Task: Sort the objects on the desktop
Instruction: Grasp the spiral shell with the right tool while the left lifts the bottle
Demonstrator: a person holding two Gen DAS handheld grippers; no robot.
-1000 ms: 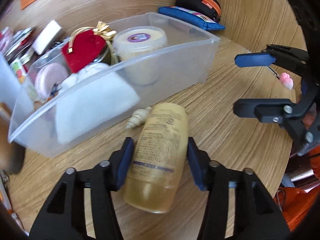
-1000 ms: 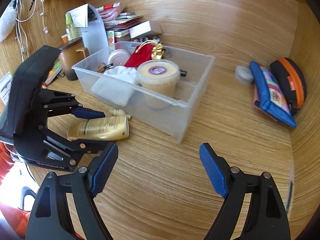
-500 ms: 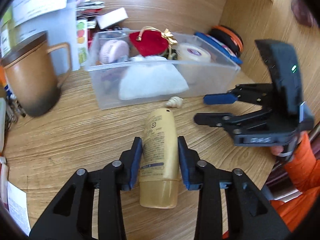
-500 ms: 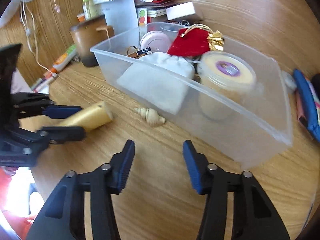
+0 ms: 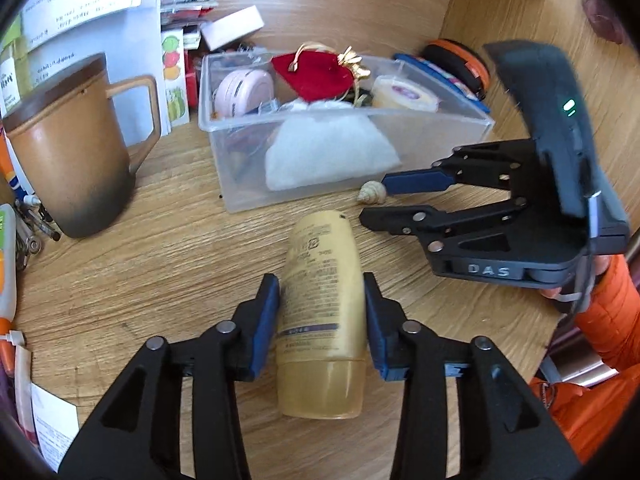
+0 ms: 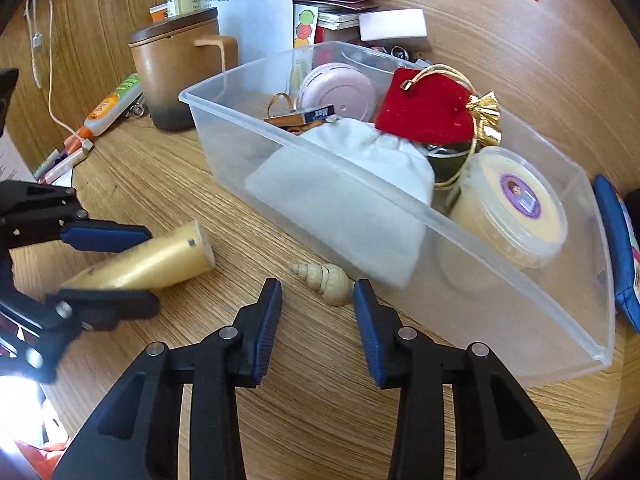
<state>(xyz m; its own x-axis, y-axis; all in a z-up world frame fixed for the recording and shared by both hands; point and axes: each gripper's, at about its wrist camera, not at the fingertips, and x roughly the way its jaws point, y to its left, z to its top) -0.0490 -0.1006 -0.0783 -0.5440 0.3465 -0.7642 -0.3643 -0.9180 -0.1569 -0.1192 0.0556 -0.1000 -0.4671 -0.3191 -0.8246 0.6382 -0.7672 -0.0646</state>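
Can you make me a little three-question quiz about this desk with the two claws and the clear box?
1. True or false: the left claw has its pads on both sides of the gold bottle lying on the desk.
2. What small thing sits right in front of the right claw? A) a seashell B) a coin C) a key
3. Fill in: the red pouch lies inside the clear ____.

Key:
1. True.
2. A, the seashell, lying on the desk just outside the bin.
3. Bin, next to the round pink case and the white cloth bag.
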